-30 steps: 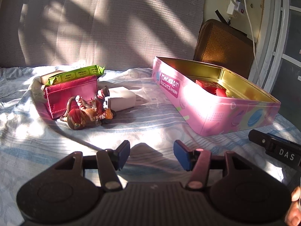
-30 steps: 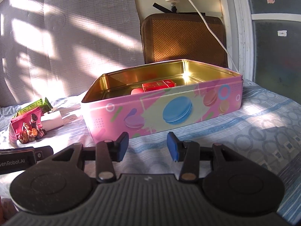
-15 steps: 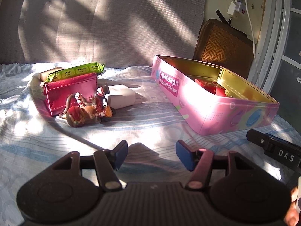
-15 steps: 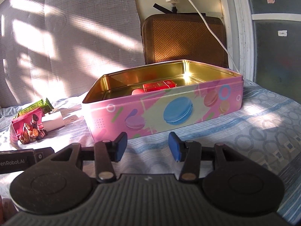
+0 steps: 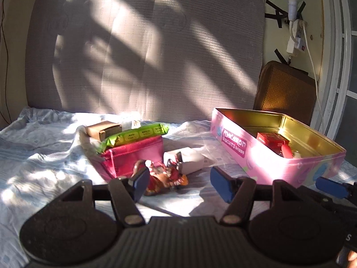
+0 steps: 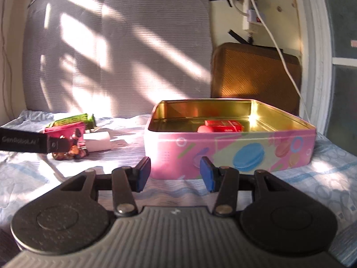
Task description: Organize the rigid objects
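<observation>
Figurine point(image 5: 166, 176) just ahead of left gripper point(image 5: 178, 184) (wide open, empty); right gripper point(image 6: 174, 174) same

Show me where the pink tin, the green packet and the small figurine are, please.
pink tin point(image 6: 245, 151), right wrist view, on its front wall.
green packet point(image 5: 138, 135), left wrist view, on its printed top face.
small figurine point(image 5: 165, 176), left wrist view, on its body.
</observation>
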Demonstrator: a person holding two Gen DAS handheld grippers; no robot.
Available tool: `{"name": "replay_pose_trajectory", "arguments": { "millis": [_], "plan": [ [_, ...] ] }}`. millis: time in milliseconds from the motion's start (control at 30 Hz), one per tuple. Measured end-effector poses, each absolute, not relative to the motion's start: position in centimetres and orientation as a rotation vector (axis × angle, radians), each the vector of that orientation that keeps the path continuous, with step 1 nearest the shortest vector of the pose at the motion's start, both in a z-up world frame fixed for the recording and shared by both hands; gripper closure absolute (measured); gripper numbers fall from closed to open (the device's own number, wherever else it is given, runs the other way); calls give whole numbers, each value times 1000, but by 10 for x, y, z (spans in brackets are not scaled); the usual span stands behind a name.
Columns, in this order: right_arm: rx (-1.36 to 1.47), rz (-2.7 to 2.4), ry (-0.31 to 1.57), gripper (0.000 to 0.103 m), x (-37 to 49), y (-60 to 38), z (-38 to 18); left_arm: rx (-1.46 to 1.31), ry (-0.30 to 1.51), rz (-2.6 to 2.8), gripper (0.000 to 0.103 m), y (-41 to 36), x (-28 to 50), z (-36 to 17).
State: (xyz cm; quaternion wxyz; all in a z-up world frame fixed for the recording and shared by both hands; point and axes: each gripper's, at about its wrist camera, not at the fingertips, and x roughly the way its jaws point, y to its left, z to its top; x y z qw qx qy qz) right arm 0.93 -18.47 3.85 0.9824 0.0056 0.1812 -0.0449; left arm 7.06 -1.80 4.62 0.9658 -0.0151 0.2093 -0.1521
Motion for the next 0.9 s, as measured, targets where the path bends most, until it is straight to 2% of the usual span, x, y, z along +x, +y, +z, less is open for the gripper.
{"name": "replay_pose_trajectory", "arguments": {
  "millis": [167,367,733,900],
  "plan": [
    [-49,103,426,51,36,-148,35,-64,384,-188,36,18,90,36],
    [-128,228,519,51,71,-120,29,-170,426,-176,37,37,102,33],
    [-77,320,571,51,119,-113,33,-428,550,-14,38,93,124,18],
    [-82,342,570,48,141,-100,31,-378,526,-46,38,83,121,21]
  ]
}}
